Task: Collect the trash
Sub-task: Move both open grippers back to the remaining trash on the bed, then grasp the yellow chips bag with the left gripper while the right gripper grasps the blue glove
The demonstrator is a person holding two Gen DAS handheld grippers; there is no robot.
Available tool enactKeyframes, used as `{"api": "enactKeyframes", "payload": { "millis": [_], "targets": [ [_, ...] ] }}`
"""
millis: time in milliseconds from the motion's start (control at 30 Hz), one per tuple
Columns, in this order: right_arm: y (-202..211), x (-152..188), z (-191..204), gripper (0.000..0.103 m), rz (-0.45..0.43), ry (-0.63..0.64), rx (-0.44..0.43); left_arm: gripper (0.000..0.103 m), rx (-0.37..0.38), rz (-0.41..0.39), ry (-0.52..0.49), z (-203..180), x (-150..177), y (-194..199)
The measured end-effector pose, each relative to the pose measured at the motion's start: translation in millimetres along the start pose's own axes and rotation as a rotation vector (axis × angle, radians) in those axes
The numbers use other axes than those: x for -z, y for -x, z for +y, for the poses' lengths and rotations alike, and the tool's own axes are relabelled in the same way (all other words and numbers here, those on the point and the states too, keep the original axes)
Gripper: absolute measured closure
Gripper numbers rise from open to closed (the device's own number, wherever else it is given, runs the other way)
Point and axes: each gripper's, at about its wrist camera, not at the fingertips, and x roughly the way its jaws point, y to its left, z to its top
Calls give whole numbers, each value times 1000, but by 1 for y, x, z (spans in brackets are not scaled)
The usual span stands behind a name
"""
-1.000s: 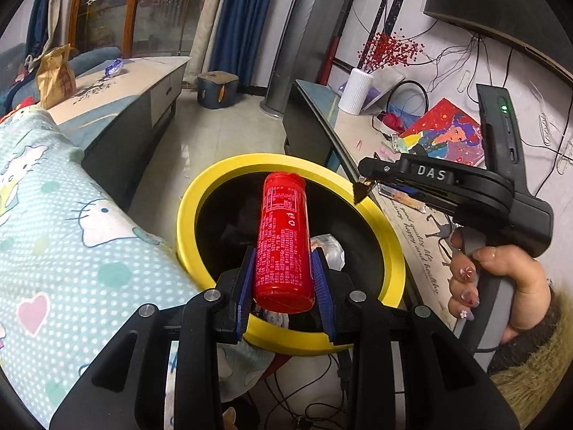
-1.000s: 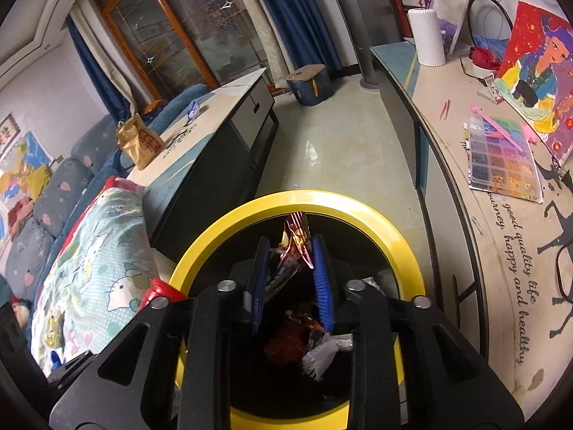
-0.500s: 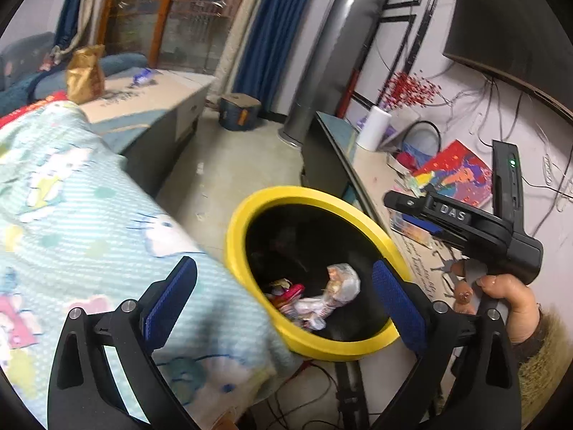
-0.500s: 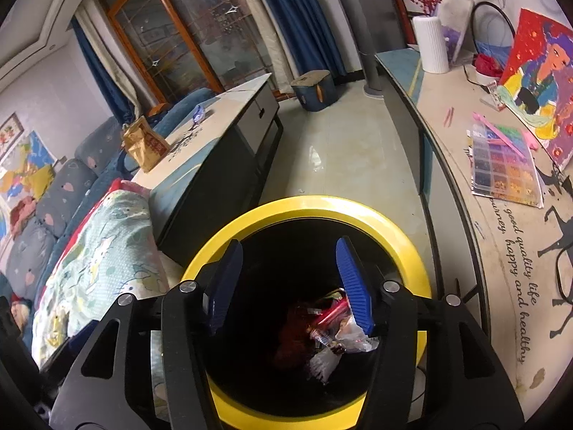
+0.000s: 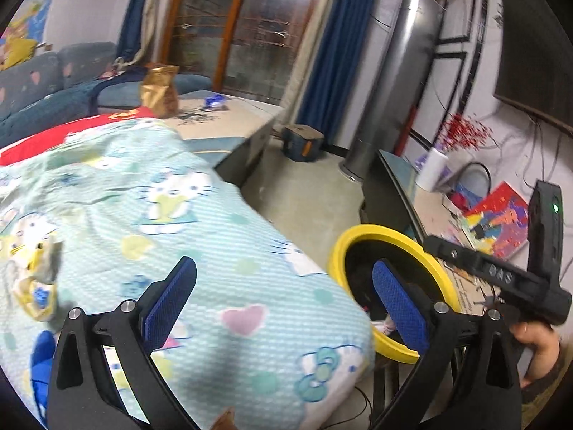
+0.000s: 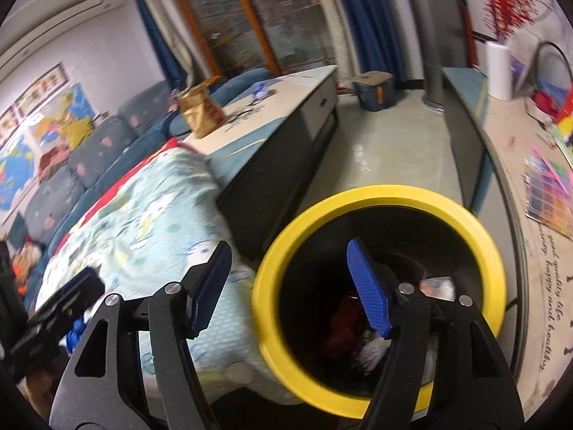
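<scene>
A black trash bin with a yellow rim (image 6: 379, 193) stands beside the bed, with red and white trash (image 6: 347, 322) inside. It also shows in the left wrist view (image 5: 390, 233). My left gripper (image 5: 283, 304) is open and empty, over the blanket's edge left of the bin. My right gripper (image 6: 286, 286) is open and empty, over the bin's left rim. It shows in the left wrist view (image 5: 501, 279), held by a hand. A crumpled yellow wrapper (image 5: 35, 286) lies on the blanket at far left.
A light green cartoon blanket (image 5: 179, 215) covers the bed. A low cabinet (image 6: 286, 107) holds a gold bag (image 6: 200, 111) and a blue wrapper (image 6: 259, 89). A long side table (image 6: 519, 150) at right carries a white vase, paintings and a bead box.
A second ago my left gripper held a red bottle and my right a wrapper over the bin. Both opened and dropped them. Both grippers have since swung left toward the bed.
</scene>
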Motion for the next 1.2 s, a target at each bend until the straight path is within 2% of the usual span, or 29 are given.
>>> {"api": "enactKeyframes", "payload": {
  "millis": [433,800,1067,1200],
  "targets": [
    [-1,21,79,42,54,158,-130,7,-133,-85,117,69,-10,40],
    [0,54,157,42,130,325,-282,7,-228,-141,242,134,-12,72],
    [-6,80,213,42,198,423,-407,7,-275,-132,319,174,-6,88],
    [-14,91,234,42,235,466,-439,7,-292,-111,352,192,0,91]
  ]
}}
